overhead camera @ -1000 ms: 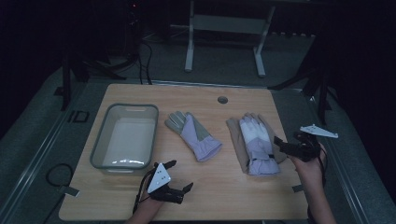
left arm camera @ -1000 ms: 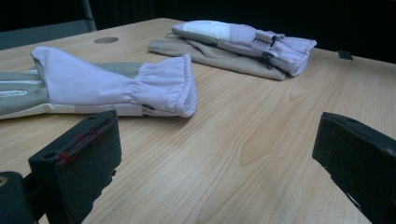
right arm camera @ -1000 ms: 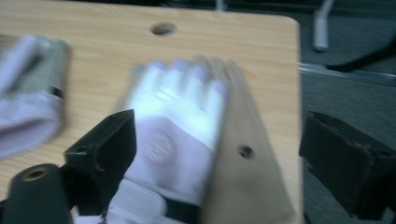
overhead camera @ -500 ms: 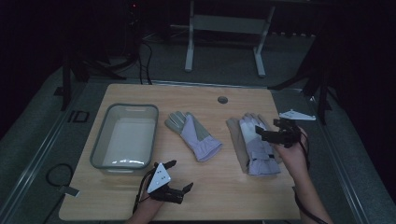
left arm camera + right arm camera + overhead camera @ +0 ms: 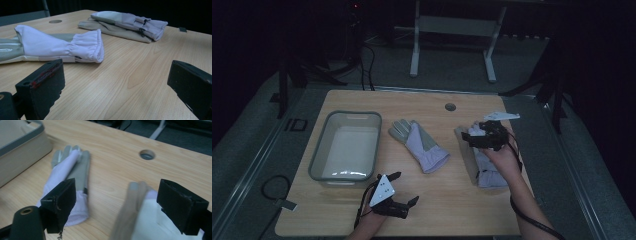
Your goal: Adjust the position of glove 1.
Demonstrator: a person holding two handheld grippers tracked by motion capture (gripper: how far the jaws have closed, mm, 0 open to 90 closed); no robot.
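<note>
Two lilac-and-grey work gloves lie on the wooden table point(image 5: 452, 200). The left glove point(image 5: 419, 145) point(image 5: 72, 170) point(image 5: 62, 45) rests mid-table, cuff toward the person. The right glove point(image 5: 486, 172) point(image 5: 130, 23) point(image 5: 140, 220) lies further right. My right gripper point(image 5: 468, 140) point(image 5: 116, 197) hovers over the finger end of the right glove. Its jaws have just been closing a little and stand wide open, with the glove's fingertips below and between them, untouched. My left gripper point(image 5: 404, 187) point(image 5: 115, 82) rests open near the front edge, nothing between its jaws.
A grey plastic tub point(image 5: 319, 150) with a pale inside stands at the table's left. A round cable hole point(image 5: 450, 107) sits near the far edge. A metal stand's legs point(image 5: 452, 45) are on the floor beyond the table.
My right gripper has moved left from the table's right edge to above the right glove's finger end. The left gripper and both gloves have stayed put.
</note>
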